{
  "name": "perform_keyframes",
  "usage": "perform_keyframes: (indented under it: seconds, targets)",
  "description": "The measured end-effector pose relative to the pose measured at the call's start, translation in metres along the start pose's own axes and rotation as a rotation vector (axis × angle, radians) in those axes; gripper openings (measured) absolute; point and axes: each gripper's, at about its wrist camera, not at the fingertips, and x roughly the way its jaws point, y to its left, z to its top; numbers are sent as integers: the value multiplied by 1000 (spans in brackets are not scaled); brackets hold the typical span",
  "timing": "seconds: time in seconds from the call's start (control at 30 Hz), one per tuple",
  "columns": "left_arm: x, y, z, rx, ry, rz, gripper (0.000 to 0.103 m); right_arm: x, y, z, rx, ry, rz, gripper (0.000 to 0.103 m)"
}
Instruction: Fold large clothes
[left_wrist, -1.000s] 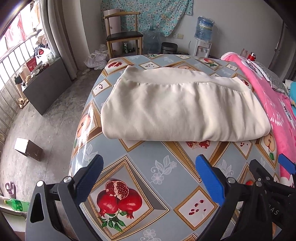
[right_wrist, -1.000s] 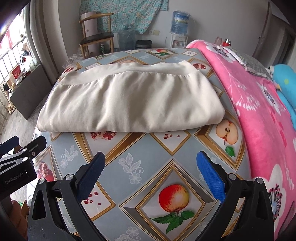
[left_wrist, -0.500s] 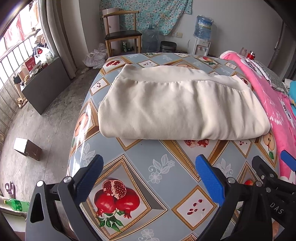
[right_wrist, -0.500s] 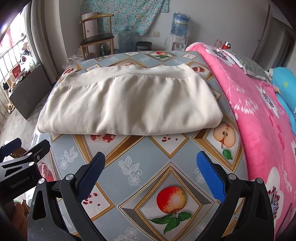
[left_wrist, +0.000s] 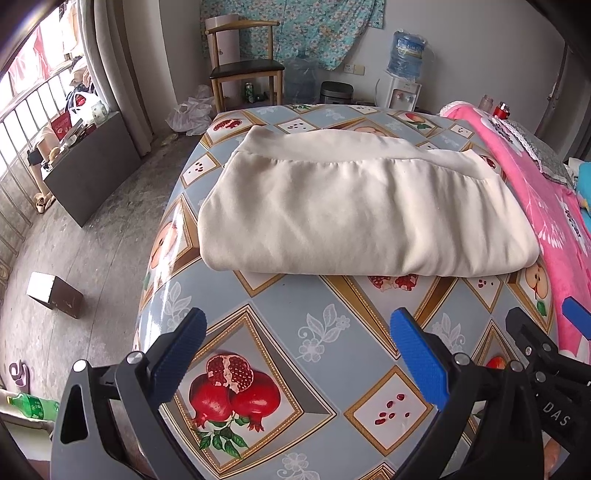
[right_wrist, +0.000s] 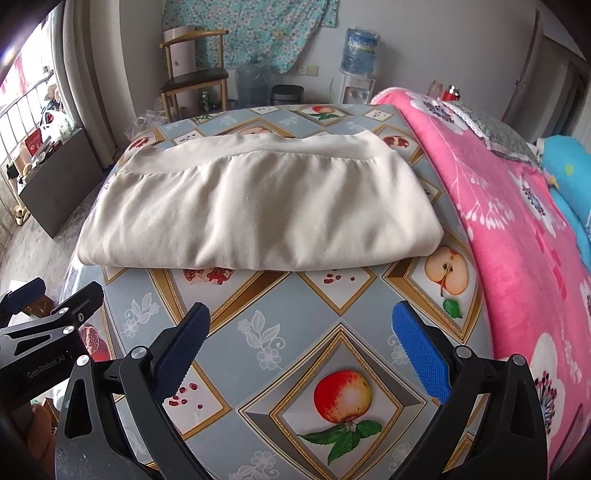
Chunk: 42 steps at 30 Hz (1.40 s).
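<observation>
Counter (left_wrist: 325, 332) with its fruit-print cover carries the folded cream garment (left_wrist: 354, 214) across its far half. Nearer me, I see my left gripper (left_wrist: 295, 354) and right gripper (right_wrist: 299, 350) both wide apart, empty, above bare cover.

A large cream-coloured garment (left_wrist: 354, 218) lies folded into a wide, thick rectangle on the worktop (left_wrist: 325, 332). Its rounded fold faces the near side; a plain hem band runs along the far edge. The surface is softly wrinkled.
</observation>
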Motion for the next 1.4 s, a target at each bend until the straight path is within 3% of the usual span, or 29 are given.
perform_keyframes:
  seconds: [1.4]
  targets:
    - [-5,-1,1,5,-6,0,98,-4,-3,-3,8,-6,-18,96]
